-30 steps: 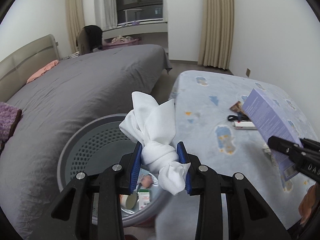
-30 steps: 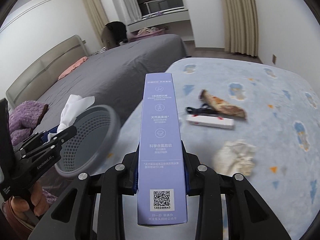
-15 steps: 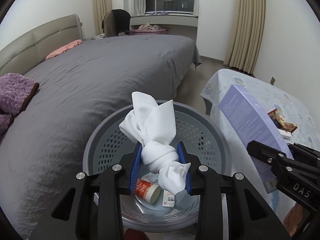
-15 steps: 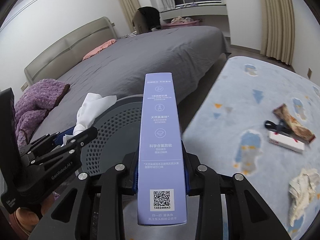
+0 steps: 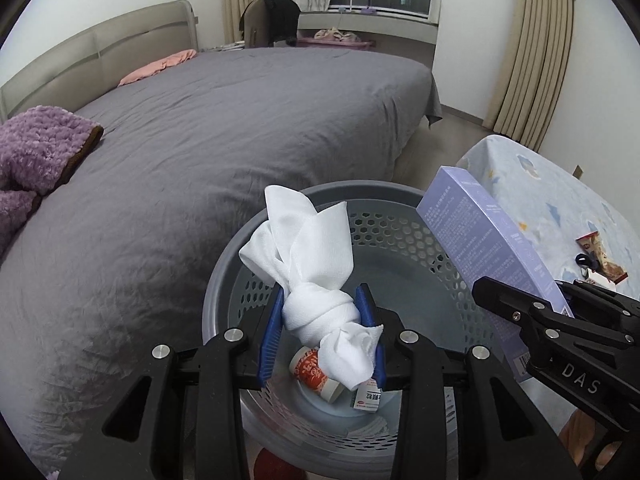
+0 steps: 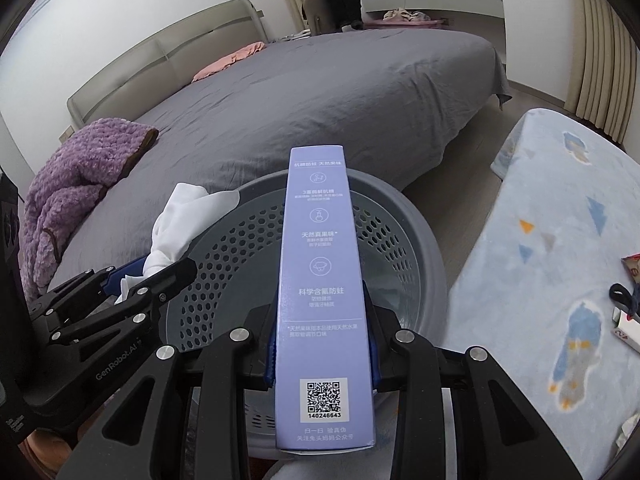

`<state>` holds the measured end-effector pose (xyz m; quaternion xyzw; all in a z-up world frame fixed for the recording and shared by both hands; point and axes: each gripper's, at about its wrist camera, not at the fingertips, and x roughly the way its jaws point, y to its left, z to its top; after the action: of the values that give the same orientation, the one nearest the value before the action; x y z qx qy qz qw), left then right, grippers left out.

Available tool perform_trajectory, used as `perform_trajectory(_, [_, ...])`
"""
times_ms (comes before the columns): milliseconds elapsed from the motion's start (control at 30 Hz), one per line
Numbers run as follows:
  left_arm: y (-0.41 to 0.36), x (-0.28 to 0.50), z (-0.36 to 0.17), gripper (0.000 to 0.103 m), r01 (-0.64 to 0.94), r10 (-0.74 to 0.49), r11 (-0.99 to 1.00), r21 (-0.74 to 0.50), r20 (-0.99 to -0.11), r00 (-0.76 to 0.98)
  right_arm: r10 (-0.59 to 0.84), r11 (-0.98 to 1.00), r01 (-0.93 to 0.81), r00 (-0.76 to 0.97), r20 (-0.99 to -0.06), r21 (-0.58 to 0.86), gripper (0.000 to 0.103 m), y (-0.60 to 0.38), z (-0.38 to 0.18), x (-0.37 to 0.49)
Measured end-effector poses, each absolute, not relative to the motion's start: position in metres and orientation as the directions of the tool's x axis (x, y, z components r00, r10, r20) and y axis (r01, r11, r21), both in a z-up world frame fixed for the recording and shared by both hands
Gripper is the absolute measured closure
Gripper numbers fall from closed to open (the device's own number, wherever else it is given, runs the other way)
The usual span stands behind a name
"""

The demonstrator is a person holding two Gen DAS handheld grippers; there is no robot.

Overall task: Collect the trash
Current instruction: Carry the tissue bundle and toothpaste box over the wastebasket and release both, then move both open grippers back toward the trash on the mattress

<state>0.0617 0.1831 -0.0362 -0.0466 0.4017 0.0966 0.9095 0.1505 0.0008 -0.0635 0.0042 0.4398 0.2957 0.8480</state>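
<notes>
My left gripper (image 5: 322,334) is shut on a knotted white cloth wad (image 5: 316,276) and holds it over the grey perforated trash basket (image 5: 400,216). A small red-and-white cup (image 5: 314,372) and a small carton (image 5: 368,398) lie at the basket's bottom. My right gripper (image 6: 322,344) is shut on a long purple box (image 6: 320,280) and holds it above the basket's (image 6: 416,240) right side. The box also shows in the left wrist view (image 5: 488,252), with the right gripper (image 5: 552,324) beside it. The left gripper (image 6: 120,292) and the cloth (image 6: 180,220) show at the left of the right wrist view.
A bed with a grey cover (image 5: 220,128) lies behind the basket, with a purple fuzzy blanket (image 5: 36,148) on its left. A light blue patterned surface (image 6: 560,260) at the right carries a snack wrapper (image 5: 600,256), a black clip (image 6: 624,296) and a small white box.
Both grippers have swung left from the blue surface to above the basket, each still holding its item. The basket now fills the middle of both views.
</notes>
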Motion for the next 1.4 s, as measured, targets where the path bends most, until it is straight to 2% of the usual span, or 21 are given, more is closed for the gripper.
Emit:
perform_trajectory(67, [0.184,0.061,-0.036,0.061,-0.217,0.143,0.976,-0.004,-0.738,0.659,0.510,0.824,-0.497,0.439,-0.739,0.273,0.071,0.001,-0.064,0.151])
perform_trajectory(133, [0.186,0.061,-0.036,0.043,-0.225,0.152,0.974,-0.001,-0.734,0.661,0.510,0.826,-0.493,0.445,-0.736,0.274,0.067,-0.001,-0.063,0.151])
perform_trajectory(167, [0.188,0.060,-0.035,0.040,-0.230,0.158,0.973,0.001,-0.732,0.663,0.507,0.829,-0.489,0.453,-0.733,0.272,0.061,-0.002,-0.062,0.151])
perform_trajectory(200, [0.189,0.059,-0.035,0.040,-0.234,0.160,0.972,0.001,-0.731,0.663,0.507,0.830,-0.487,0.458,-0.730,0.271,0.057,-0.002,-0.062,0.151])
perform_trajectory(300, [0.191,0.060,-0.035,0.039,-0.241,0.163,0.971,-0.002,-0.734,0.660,0.497,0.836,-0.485,0.466,-0.732,0.259,0.057,0.000,-0.061,0.149])
perform_trajectory(433, [0.193,0.058,-0.035,0.029,-0.253,0.173,0.967,0.001,-0.731,0.660,0.485,0.840,-0.484,0.469,-0.738,0.244,0.057,0.001,-0.063,0.146])
perform_trajectory(600, [0.197,0.057,-0.034,0.021,-0.265,0.178,0.964,-0.006,-0.728,0.662,0.480,0.844,-0.478,0.470,-0.741,0.243,0.057,0.000,-0.064,0.145])
perform_trajectory(833, [0.196,0.056,-0.032,0.015,-0.267,0.181,0.964,-0.005,-0.722,0.667,0.472,0.850,-0.468,0.476,-0.742,0.241,0.057,-0.002,-0.063,0.144])
perform_trajectory(900, [0.196,0.056,-0.032,0.013,-0.268,0.184,0.963,-0.003,-0.722,0.667,0.472,0.851,-0.466,0.478,-0.741,0.242,0.053,-0.004,-0.063,0.144])
perform_trajectory(1233, [0.193,0.055,-0.029,0.007,-0.265,0.184,0.964,-0.002,-0.715,0.675,0.459,0.862,-0.447,0.494,-0.738,0.237,0.048,-0.015,-0.060,0.139])
perform_trajectory(1400, [0.189,0.054,-0.027,0.007,-0.254,0.174,0.967,-0.006,-0.711,0.682,0.450,0.872,-0.429,0.509,-0.733,0.238,0.044,-0.026,-0.056,0.134])
